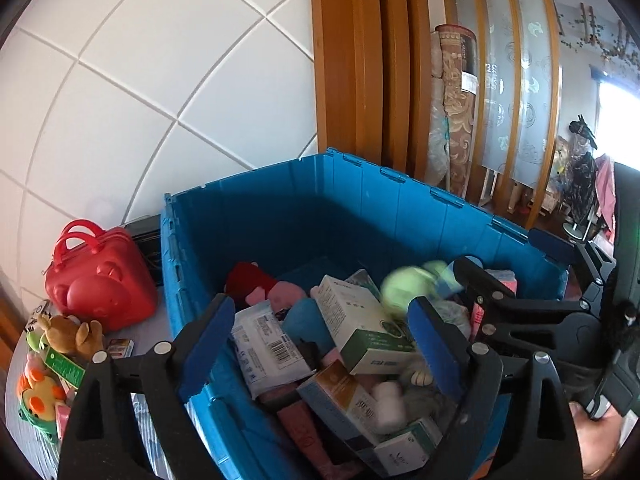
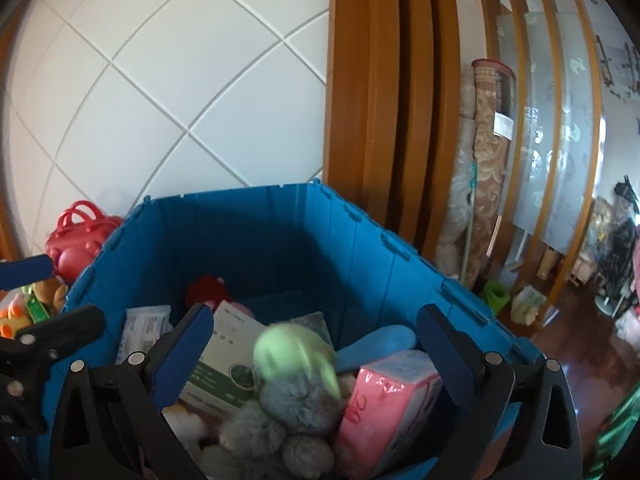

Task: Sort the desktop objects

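A blue storage crate (image 1: pixel 280 208) (image 2: pixel 240 232) holds several boxes, packets and soft toys. A blurred pale green soft toy (image 2: pixel 296 354) (image 1: pixel 404 284) is in mid-air over the pile, free of both grippers. My right gripper (image 2: pixel 316 344) is open and empty above the crate, over a grey plush (image 2: pixel 296 404) and a pink tissue pack (image 2: pixel 384 404). My left gripper (image 1: pixel 324 332) is open and empty over the crate's near left side, above a white-green box (image 1: pixel 360 324). The right gripper's fingers (image 1: pixel 480 280) show in the left wrist view.
A red bear-shaped case (image 1: pixel 96 280) (image 2: pixel 76 236) stands left of the crate on the table. Plush toys (image 1: pixel 60 344) and a small red box (image 1: pixel 120 347) lie in front of it. Tiled wall behind; wooden door frame (image 1: pixel 352 60) and rolled rugs (image 2: pixel 484 160) to the right.
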A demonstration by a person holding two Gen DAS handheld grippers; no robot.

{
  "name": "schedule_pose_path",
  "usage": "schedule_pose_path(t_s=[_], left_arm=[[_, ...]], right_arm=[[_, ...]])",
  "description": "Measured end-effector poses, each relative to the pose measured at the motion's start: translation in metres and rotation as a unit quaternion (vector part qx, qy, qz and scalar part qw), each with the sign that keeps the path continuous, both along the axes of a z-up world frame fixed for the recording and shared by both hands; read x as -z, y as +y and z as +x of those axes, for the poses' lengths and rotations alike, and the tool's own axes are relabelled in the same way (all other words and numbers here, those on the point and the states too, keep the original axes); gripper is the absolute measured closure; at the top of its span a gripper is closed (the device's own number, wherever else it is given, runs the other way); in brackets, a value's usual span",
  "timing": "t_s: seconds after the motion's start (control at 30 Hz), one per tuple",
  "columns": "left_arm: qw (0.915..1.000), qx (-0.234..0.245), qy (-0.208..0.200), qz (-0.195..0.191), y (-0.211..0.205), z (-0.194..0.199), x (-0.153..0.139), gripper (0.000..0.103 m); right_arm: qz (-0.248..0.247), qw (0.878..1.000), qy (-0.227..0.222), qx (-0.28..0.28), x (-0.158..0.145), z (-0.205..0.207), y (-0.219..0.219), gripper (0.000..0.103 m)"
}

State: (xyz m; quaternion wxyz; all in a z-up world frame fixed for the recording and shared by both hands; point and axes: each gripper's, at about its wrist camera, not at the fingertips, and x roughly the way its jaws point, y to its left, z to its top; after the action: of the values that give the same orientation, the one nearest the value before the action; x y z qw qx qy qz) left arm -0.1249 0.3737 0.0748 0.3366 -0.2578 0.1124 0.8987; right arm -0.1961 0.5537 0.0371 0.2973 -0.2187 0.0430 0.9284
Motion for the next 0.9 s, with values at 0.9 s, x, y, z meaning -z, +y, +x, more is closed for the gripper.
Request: schedule_pose_path(t_s=[0.9], left_arm=[[0.9959,-0.043,0.022,0.076,-0.155,0.054,-0.012,0.001]], right_arm=[[-0.003,0.999,-0.004,0.041,-0.025,0.067,-0.161,0.000]])
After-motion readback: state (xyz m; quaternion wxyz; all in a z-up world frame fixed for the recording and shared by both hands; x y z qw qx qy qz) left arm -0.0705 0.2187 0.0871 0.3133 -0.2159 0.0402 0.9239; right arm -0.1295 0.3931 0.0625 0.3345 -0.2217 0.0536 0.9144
